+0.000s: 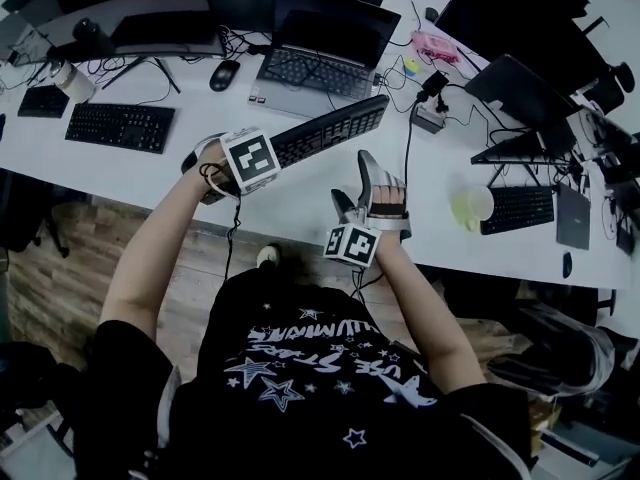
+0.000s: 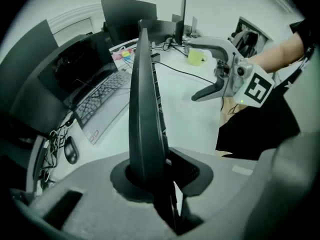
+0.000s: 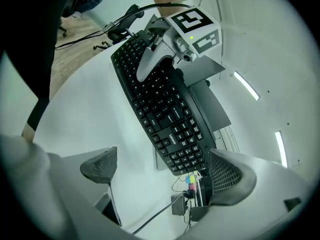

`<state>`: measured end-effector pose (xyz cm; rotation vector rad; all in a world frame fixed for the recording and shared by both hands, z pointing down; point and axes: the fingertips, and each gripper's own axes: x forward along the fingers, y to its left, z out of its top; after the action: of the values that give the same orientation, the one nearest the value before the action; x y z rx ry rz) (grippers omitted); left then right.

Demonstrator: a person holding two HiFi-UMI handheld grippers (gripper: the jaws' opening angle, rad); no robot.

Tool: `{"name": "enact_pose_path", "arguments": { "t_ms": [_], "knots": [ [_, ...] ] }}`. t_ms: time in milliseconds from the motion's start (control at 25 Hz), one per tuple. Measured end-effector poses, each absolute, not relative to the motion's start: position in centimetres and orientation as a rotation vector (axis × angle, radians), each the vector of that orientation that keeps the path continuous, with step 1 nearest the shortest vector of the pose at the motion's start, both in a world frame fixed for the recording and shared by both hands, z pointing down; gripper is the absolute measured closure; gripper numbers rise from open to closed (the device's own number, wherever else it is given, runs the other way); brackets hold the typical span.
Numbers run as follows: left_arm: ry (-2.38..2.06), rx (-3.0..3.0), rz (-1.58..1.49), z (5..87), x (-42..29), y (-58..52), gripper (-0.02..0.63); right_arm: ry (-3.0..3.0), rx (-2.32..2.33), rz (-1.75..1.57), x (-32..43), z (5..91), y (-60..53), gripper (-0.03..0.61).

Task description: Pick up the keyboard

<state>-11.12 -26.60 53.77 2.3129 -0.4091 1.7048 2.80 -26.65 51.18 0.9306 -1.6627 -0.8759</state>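
While the white tabletop [image 1: 130, 173] carries an open laptop [image 1: 320, 58], the black keyboard [image 1: 330, 128] slants just in front of that laptop. Left gripper [image 2: 159, 166] has its jaws clamped tight on the keyboard's left end; right gripper [image 3: 165, 171], farther in front of the laptop and nearer the person, holds its jaws wide apart, gripping nothing. A pale mug [image 1: 472, 206] stands well right of the laptop.

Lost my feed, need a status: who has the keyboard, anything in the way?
Left gripper shut on keyboard end. Right gripper open, short of other end. Keyboard looks tilted off desk. Laptop close behind.
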Motion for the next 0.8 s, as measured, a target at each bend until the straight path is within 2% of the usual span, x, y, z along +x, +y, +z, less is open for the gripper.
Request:
{"name": "enact_pose_path", "arguments": {
  "t_ms": [200,480,520,600,800],
  "knots": [
    [-0.697,2.3,1.603,51.8,-10.4,-25.6,0.522,-1.768,1.07,-0.781,5.7,48.7,-26.6,0.009],
    [-1.064,2.321,1.264,47.5,-9.0,-23.5,0.523,-2.012,1.271,-0.521,8.8,44.7,-26.4,0.016],
    [-1.099,2.309,1.218,47.2,-8.9,-23.0,0.523,-2.041,1.29,-0.491,9.2,44.3,-26.2,0.044],
    [-1.163,2.292,1.13,46.6,-8.5,-21.9,0.523,-2.086,1.332,-0.455,9.9,43.4,-25.9,0.186],
    [-1.267,2.26,0.933,45.5,-7.0,-19.1,0.525,-2.179,1.442,-0.368,12.0,41.7,-25.4,0.461]
  ]
}}
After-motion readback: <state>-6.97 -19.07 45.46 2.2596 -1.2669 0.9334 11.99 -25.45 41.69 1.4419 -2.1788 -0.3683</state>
